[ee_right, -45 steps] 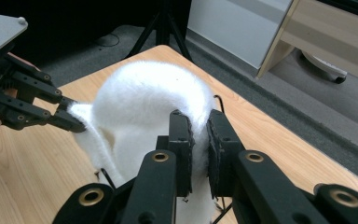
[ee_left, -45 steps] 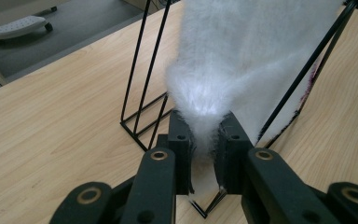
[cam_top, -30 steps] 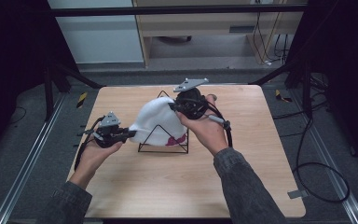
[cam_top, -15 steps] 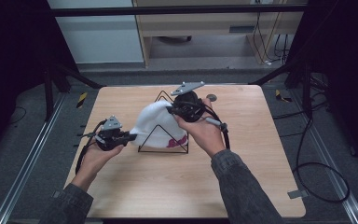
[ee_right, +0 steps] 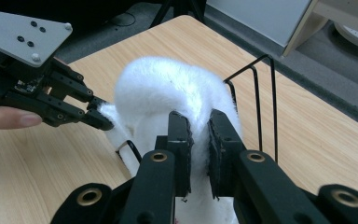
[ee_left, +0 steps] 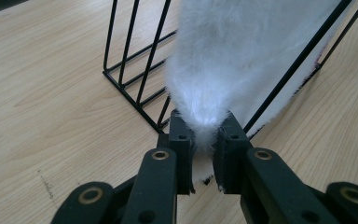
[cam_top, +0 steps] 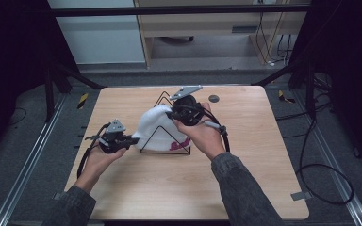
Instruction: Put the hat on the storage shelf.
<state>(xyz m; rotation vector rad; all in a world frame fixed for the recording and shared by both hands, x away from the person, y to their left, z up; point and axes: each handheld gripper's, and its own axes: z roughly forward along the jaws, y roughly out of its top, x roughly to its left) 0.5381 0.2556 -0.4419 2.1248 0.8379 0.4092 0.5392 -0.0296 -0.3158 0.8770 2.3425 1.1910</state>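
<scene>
Over the last second little had shifted: the white fleece cloth (cam_top: 158,125) still lay draped over the black wire rack (cam_top: 164,141) near the middle of the table (cam_top: 264,188), and both claws kept their pinch, so the pull-off was probably only starting. The left claw (ee_left: 204,135) was clamped tight on the cloth's lower tip, at the rack's nine o'clock side. The right claw (ee_right: 199,128) was closed on a fold at the top, at about one o'clock, with the fleece bunched between its pads.
</scene>
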